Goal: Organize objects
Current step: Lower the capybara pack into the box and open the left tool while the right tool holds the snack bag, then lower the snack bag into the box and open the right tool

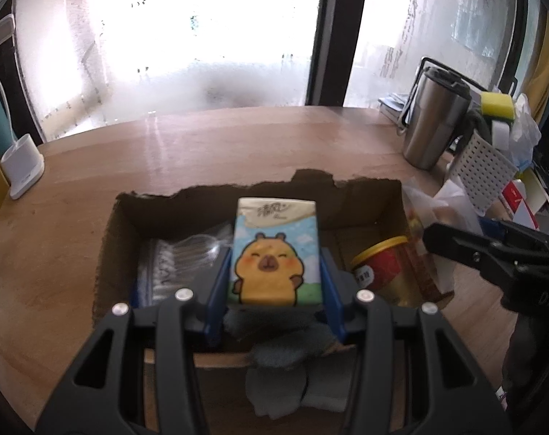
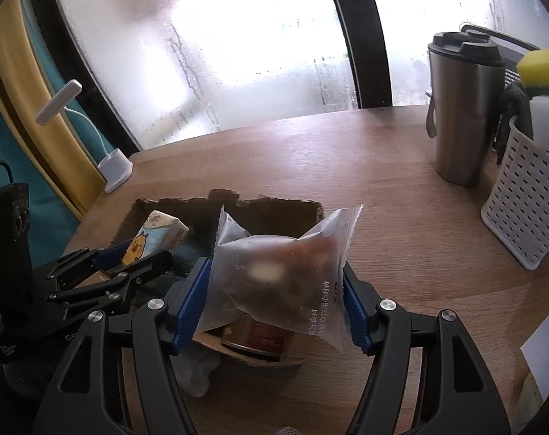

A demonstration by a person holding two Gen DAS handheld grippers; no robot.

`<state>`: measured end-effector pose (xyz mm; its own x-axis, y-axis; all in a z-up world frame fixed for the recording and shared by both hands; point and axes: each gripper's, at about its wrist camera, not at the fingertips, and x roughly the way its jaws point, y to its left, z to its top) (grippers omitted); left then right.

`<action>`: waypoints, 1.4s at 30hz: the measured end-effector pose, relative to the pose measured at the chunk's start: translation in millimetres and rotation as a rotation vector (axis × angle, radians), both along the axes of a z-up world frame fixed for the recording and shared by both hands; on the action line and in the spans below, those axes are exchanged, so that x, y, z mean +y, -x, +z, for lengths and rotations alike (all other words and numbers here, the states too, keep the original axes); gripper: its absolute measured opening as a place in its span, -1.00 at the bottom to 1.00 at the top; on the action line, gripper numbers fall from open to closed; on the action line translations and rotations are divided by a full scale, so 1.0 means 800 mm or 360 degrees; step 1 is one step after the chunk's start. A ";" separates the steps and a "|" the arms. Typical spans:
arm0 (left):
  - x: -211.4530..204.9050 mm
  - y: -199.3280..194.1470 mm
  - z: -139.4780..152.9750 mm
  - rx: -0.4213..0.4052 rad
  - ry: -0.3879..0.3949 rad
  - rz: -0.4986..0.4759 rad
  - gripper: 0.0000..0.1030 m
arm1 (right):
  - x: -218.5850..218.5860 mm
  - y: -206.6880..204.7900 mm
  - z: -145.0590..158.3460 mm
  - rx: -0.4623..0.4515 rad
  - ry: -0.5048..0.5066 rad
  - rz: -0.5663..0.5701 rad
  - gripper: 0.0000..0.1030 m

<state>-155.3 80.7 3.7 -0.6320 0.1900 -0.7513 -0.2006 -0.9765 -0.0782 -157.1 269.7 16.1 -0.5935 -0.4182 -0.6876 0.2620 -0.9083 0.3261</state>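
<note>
My left gripper (image 1: 276, 272) is shut on a tissue pack (image 1: 272, 250) printed with a yellow cartoon animal, held over an open cardboard box (image 1: 122, 224). The same pack (image 2: 155, 235) and left gripper (image 2: 129, 257) show at the left of the right wrist view. My right gripper (image 2: 274, 282) is shut on a frosted snack packet (image 2: 274, 272), held above the box's (image 2: 238, 206) right end. Inside the box lie a clear plastic bag (image 1: 173, 257), a red can with a yellow lid (image 1: 379, 264) and grey cloth (image 1: 285, 355). The right gripper (image 1: 466, 250) appears at the right edge.
A steel tumbler (image 2: 459, 108) with a black lid and a white perforated basket (image 2: 524, 214) holding a yellow sponge (image 2: 543, 65) stand on the wooden table's (image 2: 383, 181) right side. A white lamp base (image 1: 22, 170) sits at the far left. A fogged window lies behind.
</note>
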 end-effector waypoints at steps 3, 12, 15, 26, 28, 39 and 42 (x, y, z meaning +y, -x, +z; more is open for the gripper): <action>0.005 0.009 -0.003 -0.0018 0.0001 0.0001 -0.08 | 0.005 0.002 0.000 0.0000 0.0008 -0.0006 0.35; 0.013 0.035 -0.014 -0.0080 0.0016 0.0012 -0.06 | 0.010 0.004 0.000 0.0002 0.0018 -0.0021 0.36; 0.012 0.040 -0.015 -0.0086 0.0009 0.0013 -0.02 | 0.012 0.005 -0.001 -0.0005 0.0013 -0.0039 0.35; -0.012 0.034 0.002 0.0003 -0.0087 0.0045 0.23 | 0.003 0.004 0.003 -0.0014 -0.0054 -0.0065 0.35; -0.021 0.032 0.005 0.0014 -0.0101 0.0062 0.24 | 0.000 0.004 0.004 -0.0015 -0.0069 -0.0066 0.35; -0.067 0.022 0.004 0.0036 -0.0156 0.0128 0.25 | -0.033 0.013 0.016 0.0007 -0.0137 -0.0027 0.35; -0.077 0.021 0.004 0.0042 -0.0169 0.0139 0.25 | -0.041 0.019 0.018 0.0000 -0.0149 -0.0026 0.36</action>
<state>-171.8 19.3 6.8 -0.6691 0.2110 -0.7126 -0.1187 -0.9769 -0.1777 -172.6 237.2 30.2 -0.5997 -0.3422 -0.7233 0.2469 -0.9390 0.2395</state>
